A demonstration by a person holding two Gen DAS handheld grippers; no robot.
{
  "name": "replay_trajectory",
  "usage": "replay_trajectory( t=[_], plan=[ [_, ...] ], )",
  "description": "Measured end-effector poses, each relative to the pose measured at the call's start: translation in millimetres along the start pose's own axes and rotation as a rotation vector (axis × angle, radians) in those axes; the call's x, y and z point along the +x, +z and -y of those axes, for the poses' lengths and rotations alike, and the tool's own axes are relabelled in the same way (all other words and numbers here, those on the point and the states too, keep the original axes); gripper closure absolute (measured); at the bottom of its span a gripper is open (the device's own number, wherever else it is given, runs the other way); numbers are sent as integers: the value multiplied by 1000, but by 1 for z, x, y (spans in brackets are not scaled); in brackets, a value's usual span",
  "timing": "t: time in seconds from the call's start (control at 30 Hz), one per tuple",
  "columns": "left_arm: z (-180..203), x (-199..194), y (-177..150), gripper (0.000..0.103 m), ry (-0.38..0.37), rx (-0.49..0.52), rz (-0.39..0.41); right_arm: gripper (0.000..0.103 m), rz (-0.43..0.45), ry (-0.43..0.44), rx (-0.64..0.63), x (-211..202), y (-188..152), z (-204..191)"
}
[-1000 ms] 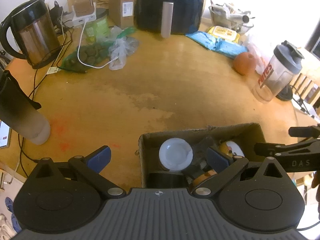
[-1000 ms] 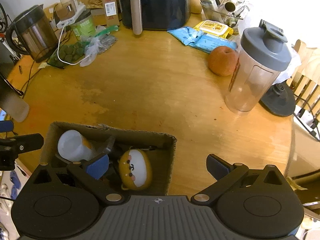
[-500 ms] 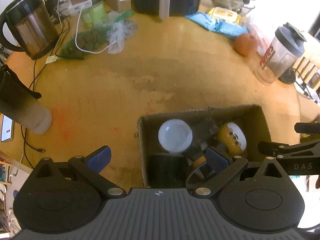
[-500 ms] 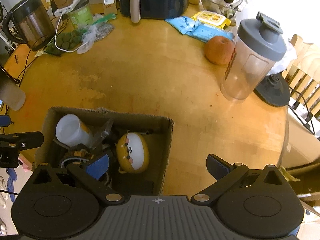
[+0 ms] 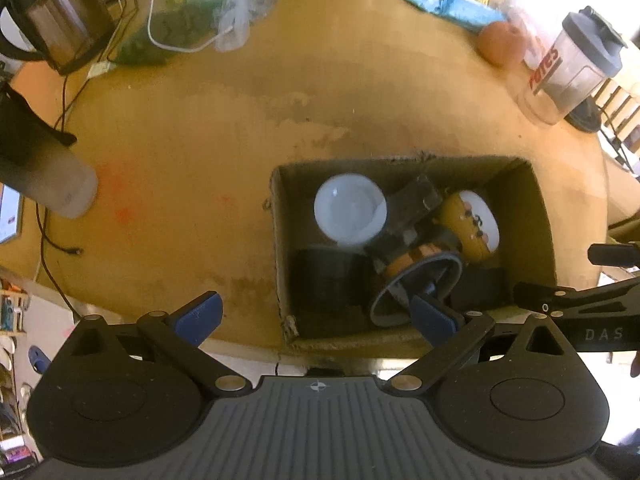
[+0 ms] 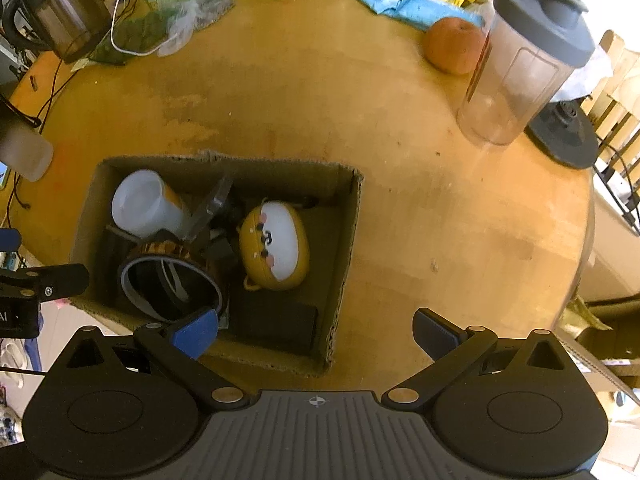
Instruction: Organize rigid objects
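An open cardboard box stands near the table's front edge. Inside lie a white cup, a yellow animal-face case, a tape roll, a black cylinder and a flat black item. My left gripper hangs open above the box's near left corner. My right gripper is open over the box's near right corner. Nothing is between either pair of fingers.
The round wooden table carries a shaker bottle, an orange, blue packets, a kettle, a frosted bottle, bags and cables at the back. The table's front edge drops off just behind the box.
Both grippers have risen and pulled back, so the box now sits farther up in both views and more of its inside shows. Both stay open; the contents have not moved.
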State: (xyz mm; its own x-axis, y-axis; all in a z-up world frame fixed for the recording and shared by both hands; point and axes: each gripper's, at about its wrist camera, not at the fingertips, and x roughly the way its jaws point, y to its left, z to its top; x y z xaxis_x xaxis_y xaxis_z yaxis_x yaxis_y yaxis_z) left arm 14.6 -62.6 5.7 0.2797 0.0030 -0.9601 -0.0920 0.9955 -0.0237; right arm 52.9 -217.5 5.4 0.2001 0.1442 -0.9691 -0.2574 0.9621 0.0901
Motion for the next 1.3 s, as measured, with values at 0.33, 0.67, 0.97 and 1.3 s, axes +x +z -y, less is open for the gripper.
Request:
replay_trajectory(
  t=[0.33, 0.67, 0.97, 1.3],
  plan=[
    [8, 10, -18, 1, -14, -10, -70, 0, -56, 9, -4, 8, -9, 1],
    [11, 14, -22, 1, -20, -10, -97, 0, -81, 12, -2, 12, -16, 1],
    [13, 15, -23, 1, -22, -7, -101, 0, -92, 13, 3, 14, -18, 2],
    [12, 15, -19, 1, -24, -6, -99, 0, -89, 15, 9, 14, -15, 4]
  ],
)
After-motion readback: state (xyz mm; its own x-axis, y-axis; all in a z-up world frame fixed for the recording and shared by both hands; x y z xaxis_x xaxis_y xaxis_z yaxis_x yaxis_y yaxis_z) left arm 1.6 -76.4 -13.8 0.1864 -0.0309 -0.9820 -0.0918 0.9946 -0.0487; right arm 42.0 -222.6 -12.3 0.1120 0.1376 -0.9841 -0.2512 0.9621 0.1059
